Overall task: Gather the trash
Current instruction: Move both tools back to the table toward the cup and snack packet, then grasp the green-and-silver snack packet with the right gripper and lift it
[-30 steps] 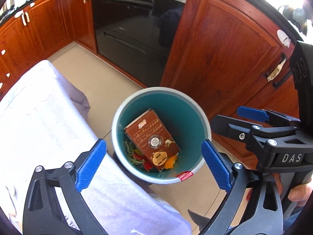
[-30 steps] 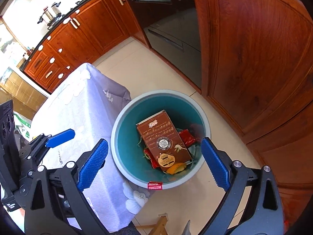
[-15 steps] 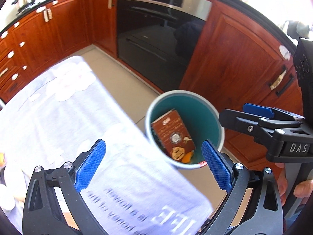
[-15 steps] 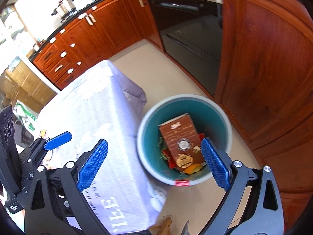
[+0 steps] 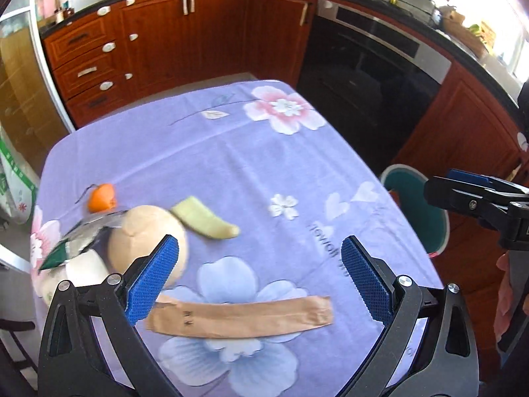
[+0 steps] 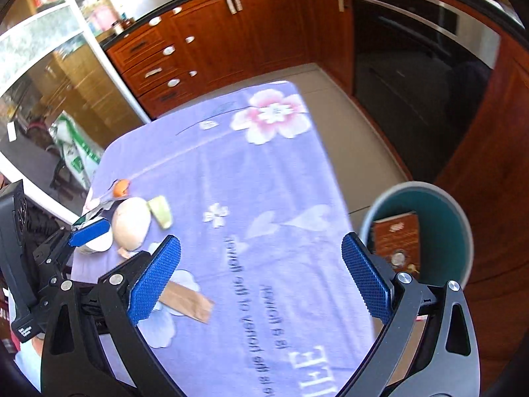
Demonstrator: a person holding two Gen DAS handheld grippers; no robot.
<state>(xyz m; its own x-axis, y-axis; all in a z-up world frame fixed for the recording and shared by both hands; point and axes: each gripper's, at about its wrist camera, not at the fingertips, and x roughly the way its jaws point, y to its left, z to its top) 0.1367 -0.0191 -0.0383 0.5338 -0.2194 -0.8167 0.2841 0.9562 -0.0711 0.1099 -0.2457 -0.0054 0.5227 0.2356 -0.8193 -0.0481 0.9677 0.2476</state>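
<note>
Kitchen with red-brown cabinets; lilac flowered cloth is covering the tabletop (image 5: pixel 264 165). I am holding the left gripper (image 5: pixel 259 279) wide and empty just above the brown paper strip (image 5: pixel 241 317), which is lying flat between and slightly below the pads. I am judging it light, limp and thin, hard to pinch flat; 1 raised end looks the best hold. Peel piece (image 5: pixel 205 220), orange scrap (image 5: pixel 101 197) and round tan lump (image 5: pixel 148 235) are sitting beyond to the left. Right gripper (image 6: pixel 261 276) is also gaping, empty. Teal bin (image 6: pixel 453 218) is standing off the tabletop's right edge.
</note>
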